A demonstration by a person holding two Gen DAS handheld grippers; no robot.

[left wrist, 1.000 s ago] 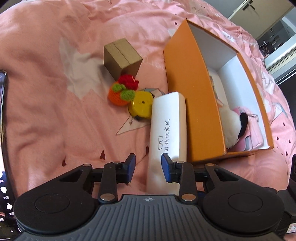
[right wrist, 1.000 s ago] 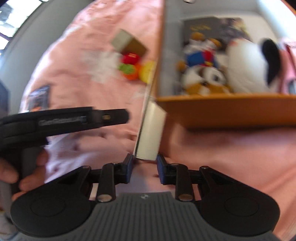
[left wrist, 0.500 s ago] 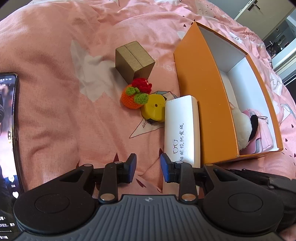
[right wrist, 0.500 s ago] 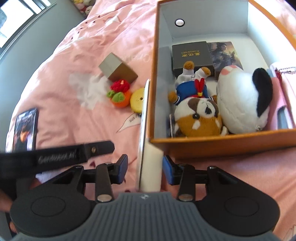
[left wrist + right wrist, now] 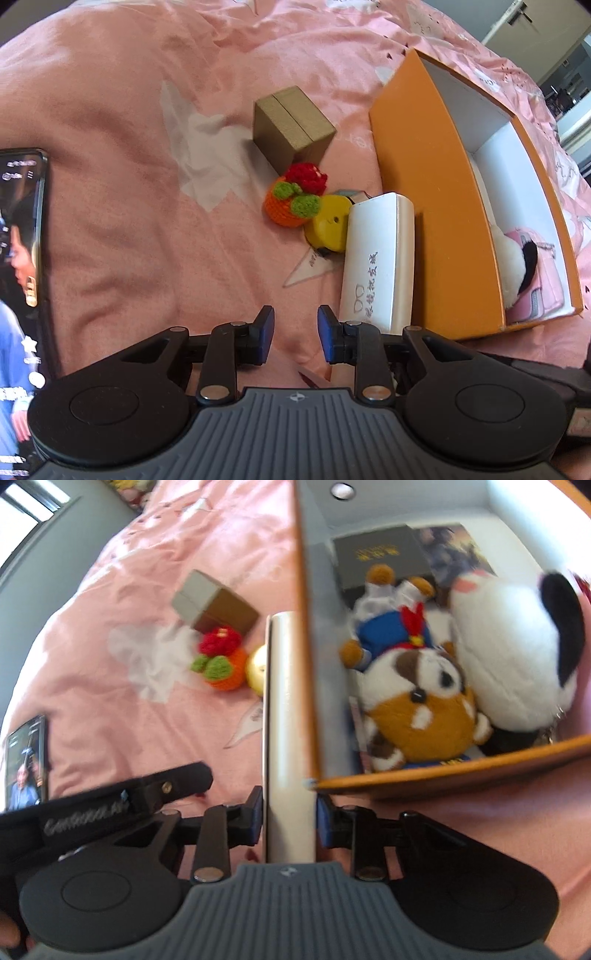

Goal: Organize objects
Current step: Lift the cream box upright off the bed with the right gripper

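Right gripper [image 5: 290,821]: jaws clamped on near end of white glasses case [image 5: 286,716]. Case positioned on edge, alongside left outer wall of orange box [image 5: 461,775], apparently touching it; motion blur prevents confirmation. Left gripper [image 5: 293,334]: jaws parted, nothing between them, hovering above pink bedspread [image 5: 110,240] just left of case [image 5: 378,258]. Left of case: yellow round object [image 5: 328,229], crocheted orange toy [image 5: 291,201], brown cube box [image 5: 291,127] farther back. Inside orange box: plush toys [image 5: 424,709]. Phone [image 5: 20,221] at far left.
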